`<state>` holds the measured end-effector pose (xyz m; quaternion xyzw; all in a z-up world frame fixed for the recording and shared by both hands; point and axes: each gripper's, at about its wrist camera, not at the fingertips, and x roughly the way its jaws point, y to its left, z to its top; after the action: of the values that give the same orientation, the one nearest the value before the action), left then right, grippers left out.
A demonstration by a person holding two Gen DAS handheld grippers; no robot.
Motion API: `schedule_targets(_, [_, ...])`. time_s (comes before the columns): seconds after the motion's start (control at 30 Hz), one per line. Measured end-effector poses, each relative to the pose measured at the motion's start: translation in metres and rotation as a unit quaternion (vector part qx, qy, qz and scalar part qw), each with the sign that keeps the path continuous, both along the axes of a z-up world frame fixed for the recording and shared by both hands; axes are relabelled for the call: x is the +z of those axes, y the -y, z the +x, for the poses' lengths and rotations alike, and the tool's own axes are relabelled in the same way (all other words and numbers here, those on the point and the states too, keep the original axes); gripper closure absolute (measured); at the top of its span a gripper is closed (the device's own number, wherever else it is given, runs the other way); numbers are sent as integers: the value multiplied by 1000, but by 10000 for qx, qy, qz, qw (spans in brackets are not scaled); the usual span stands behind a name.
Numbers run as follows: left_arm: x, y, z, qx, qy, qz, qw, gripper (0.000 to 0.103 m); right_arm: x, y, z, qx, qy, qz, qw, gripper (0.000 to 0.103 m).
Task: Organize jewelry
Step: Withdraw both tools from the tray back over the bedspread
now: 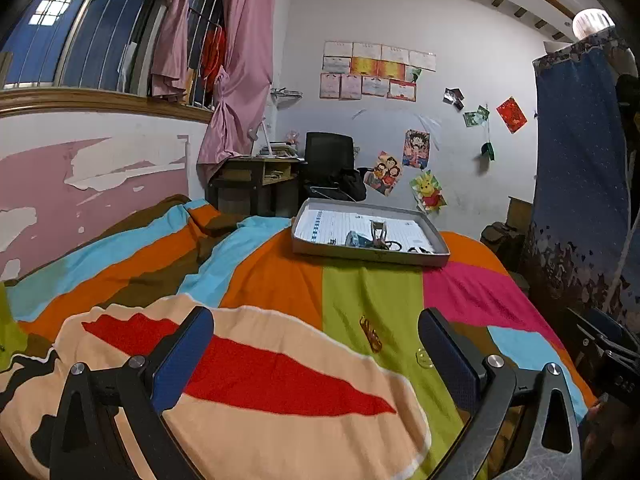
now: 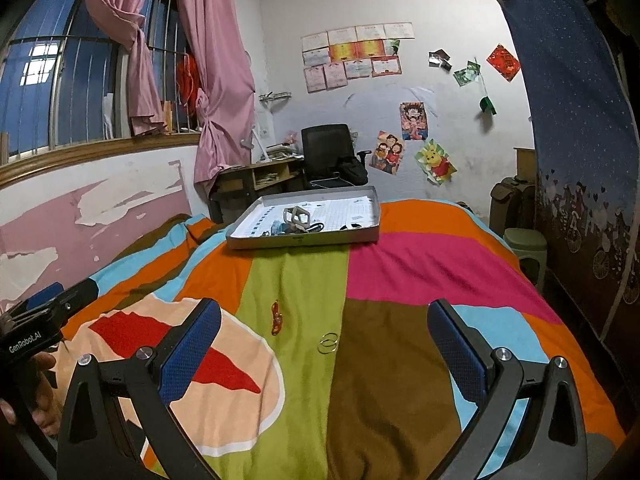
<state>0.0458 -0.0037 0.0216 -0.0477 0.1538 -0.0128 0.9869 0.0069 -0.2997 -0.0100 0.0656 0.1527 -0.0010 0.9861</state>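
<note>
Tray [image 2: 362, 234] holds several pieces; clip [image 2: 276, 317] and rings [image 2: 328, 343] left on bed [image 2: 420, 256]. Both fingers wide apart, empty.

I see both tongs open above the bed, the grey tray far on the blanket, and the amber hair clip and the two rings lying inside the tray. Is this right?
Not quite. The amber hair clip and the two rings lie on the blanket's green stripe, apart from the grey tray, as the right wrist view shows. Both the left tongs and right tongs are open, and the tray sits far on the blanket.
</note>
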Motion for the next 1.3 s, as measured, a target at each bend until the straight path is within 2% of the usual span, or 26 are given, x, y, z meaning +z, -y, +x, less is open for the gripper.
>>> schedule_targets(0.47, [-6, 15, 73, 93, -206, -37, 9997, 0, 13, 9, 43, -121, 201, -245, 9994, 1])
schedule_targets(0.8, [-25, 26, 134, 75, -362, -158, 9992, 0, 10, 27, 92, -33, -181, -62, 9998, 1])
schedule_targets(1.0, [-46, 30, 166, -115, -644, -234, 9976, 0, 5, 48, 135, 54, -380, 78, 9992, 1])
schedule_targets(1.17, [-64, 35, 188, -252, -906, -123, 9955, 0, -13, 61, 184, 370, -779, -65, 9963, 1])
schedule_targets(1.3, [-78, 37, 206, -304, -1133, -146, 9930, 0, -33, 67, 208, 537, -1033, -81, 9932, 1])
